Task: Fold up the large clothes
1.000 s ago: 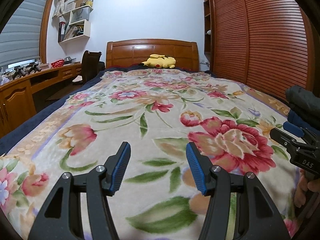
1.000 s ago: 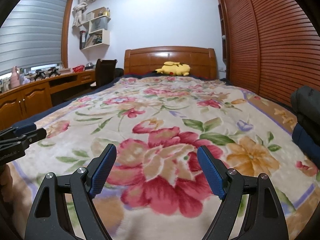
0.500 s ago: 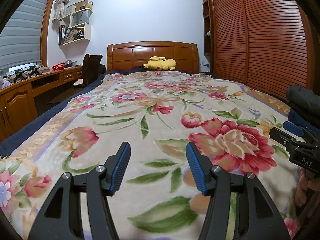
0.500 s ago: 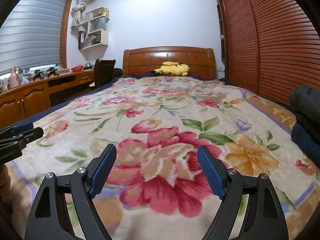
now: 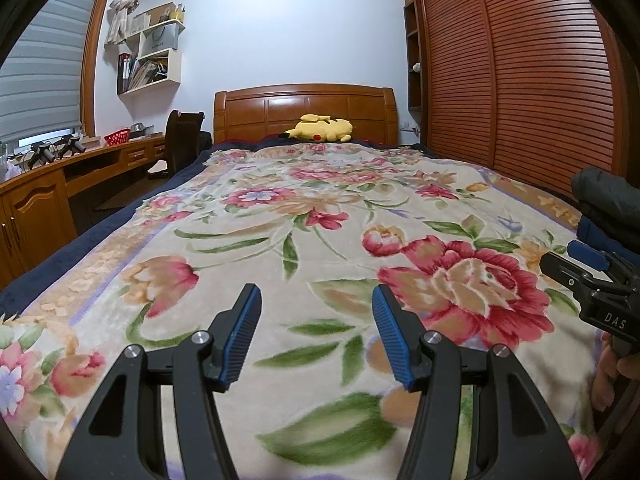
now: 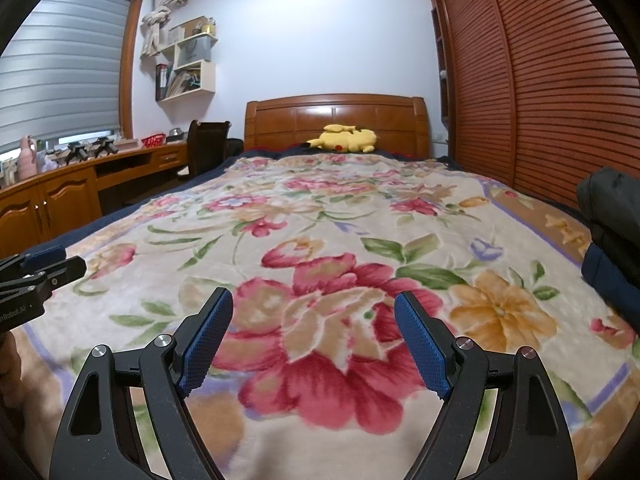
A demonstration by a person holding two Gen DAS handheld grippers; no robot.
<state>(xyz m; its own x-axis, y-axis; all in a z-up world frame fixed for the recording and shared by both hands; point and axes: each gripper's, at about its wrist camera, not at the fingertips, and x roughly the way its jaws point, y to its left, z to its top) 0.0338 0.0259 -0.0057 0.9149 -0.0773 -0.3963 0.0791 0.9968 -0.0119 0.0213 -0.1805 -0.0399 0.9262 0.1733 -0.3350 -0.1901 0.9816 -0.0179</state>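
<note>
A pile of dark clothes (image 5: 608,200) (image 6: 612,216), grey-black over navy, lies at the right edge of the bed. My left gripper (image 5: 316,300) hovers over the floral blanket (image 5: 320,220) near the foot of the bed, open, nothing between its blue pads. My right gripper (image 6: 312,304) hangs beside it over the big red flower (image 6: 320,320), open wider and empty. In the left wrist view the right gripper (image 5: 572,258) shows at the right edge, just in front of the clothes. In the right wrist view the left gripper (image 6: 56,260) pokes in at the left edge.
A yellow plush toy (image 5: 320,128) lies by the wooden headboard (image 5: 304,112). A slatted wardrobe (image 5: 520,80) lines the right side. A wooden desk (image 5: 60,184) with a dark chair (image 5: 180,140) runs along the left, with wall shelves (image 5: 152,60) above.
The view in the left wrist camera has tilted very slightly; otherwise nothing has moved and both grippers keep the same opening.
</note>
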